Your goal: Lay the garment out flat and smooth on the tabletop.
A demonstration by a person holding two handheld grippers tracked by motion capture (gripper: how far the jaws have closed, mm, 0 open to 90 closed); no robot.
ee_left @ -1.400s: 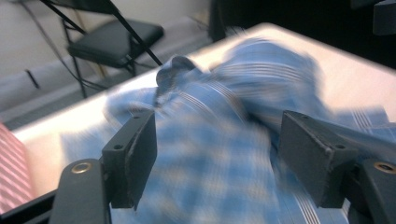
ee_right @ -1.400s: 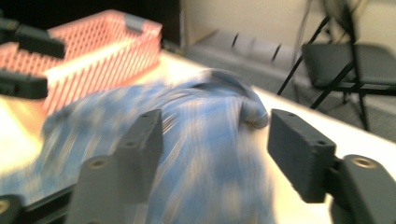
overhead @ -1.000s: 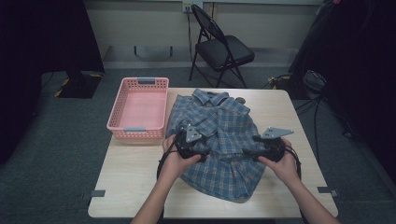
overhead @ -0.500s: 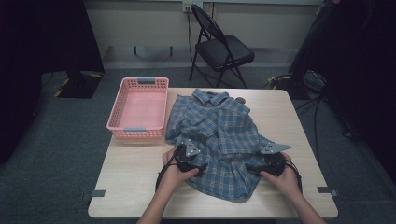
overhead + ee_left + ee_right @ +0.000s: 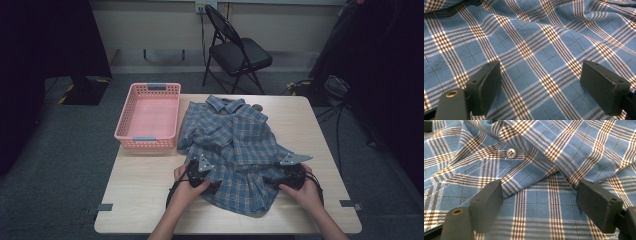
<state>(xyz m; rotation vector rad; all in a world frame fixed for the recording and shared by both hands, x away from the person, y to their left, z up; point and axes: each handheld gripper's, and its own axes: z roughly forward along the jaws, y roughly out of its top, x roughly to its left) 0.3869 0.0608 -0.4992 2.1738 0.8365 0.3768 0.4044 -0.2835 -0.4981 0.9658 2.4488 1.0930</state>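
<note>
Bare table (image 5: pixel 145 185) lies open at 9 o'clock of the plaid shirt (image 5: pixel 235 145); the pink basket (image 5: pixel 148 116) blocks 10 o'clock.

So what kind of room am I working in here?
Most likely a lab or recording room rather than a home: a bare light wood table on grey carpet, a black folding chair by the wall, and cables trailing on the floor. A plaid shirt and pink basket are set out.

Room: grey carpet floor (image 5: pixel 70 165); pale wall (image 5: pixel 150 25) w/ dark baseboard; black folding chair (image 5: pixel 237 50) behind light wood table (image 5: pixel 145 200); wall outlet (image 5: pixel 200 6), approx.; dark, unreadable corners; cables at right.
</note>
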